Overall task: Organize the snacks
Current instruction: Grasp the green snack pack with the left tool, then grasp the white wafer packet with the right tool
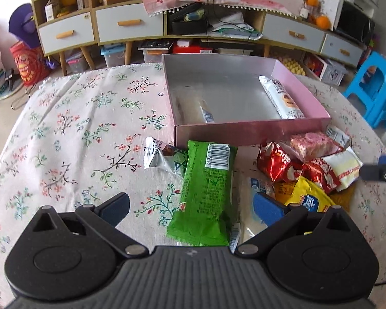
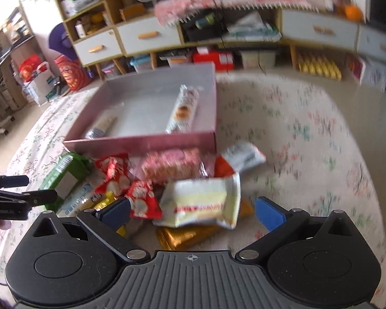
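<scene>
A pink box point(image 1: 252, 128) with a silver inside stands on the floral tablecloth point(image 1: 77, 128). It holds a long white snack pack point(image 1: 280, 97) and a clear pack point(image 1: 205, 113). In front of the box lies a pile of snacks. My left gripper point(image 1: 191, 208) is open, its fingers wide on either side of a green packet point(image 1: 208, 180) without touching it. My right gripper point(image 2: 193, 212) is open too, over a cream and white packet point(image 2: 203, 203) that lies between its fingers. Red packets point(image 2: 113, 175), a pink bar point(image 2: 172, 164) and a golden packet point(image 2: 182, 237) lie around it.
A silver packet point(image 1: 162, 157) lies left of the green one, a yellow packet point(image 1: 308, 198) on its right. Behind the table runs a sideboard with drawers point(image 1: 131, 25). A blue stool point(image 1: 373, 90) stands at the right. The right wrist view is blurred.
</scene>
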`<state>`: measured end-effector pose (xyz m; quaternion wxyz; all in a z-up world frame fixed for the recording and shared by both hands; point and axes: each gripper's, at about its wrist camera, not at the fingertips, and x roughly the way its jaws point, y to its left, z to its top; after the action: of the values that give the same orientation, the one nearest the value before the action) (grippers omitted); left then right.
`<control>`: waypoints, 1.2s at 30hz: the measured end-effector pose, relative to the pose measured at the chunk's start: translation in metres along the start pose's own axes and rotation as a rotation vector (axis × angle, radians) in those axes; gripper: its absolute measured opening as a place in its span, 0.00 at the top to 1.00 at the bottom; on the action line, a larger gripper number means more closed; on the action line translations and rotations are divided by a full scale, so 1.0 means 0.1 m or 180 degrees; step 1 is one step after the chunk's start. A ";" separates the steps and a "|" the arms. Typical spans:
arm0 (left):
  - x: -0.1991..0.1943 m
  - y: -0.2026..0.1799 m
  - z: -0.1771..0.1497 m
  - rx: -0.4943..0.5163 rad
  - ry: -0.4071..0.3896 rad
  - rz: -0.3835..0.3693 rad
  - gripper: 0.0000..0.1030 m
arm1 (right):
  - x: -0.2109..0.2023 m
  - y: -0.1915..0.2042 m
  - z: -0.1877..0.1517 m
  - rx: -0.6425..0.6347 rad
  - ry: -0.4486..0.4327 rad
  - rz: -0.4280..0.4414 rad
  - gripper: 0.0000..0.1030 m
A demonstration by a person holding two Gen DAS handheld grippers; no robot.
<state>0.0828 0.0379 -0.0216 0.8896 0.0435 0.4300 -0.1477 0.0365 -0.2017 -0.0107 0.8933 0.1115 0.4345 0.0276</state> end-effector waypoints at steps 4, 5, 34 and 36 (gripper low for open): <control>0.05 0.01 -0.02 -0.0101 -0.0045 -0.0026 0.03 | 0.12 -0.08 -0.04 0.0090 0.0124 -0.0041 0.00; 0.05 0.01 -0.02 -0.0115 -0.0051 -0.0029 0.04 | 0.15 -0.10 -0.03 0.0121 0.0155 -0.0060 0.00; 0.23 -0.04 0.02 -0.0161 0.0153 -0.0083 0.50 | 0.40 -0.07 0.02 0.0109 0.0108 -0.0388 0.23; 0.23 -0.04 0.03 -0.0144 0.0145 -0.0075 0.52 | 0.40 -0.06 0.03 0.0076 0.0085 -0.0413 0.26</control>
<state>0.0972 0.0279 -0.0379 0.8786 0.0216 0.4538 -0.1473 0.0630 -0.2017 -0.0410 0.8860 0.0933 0.4529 -0.0341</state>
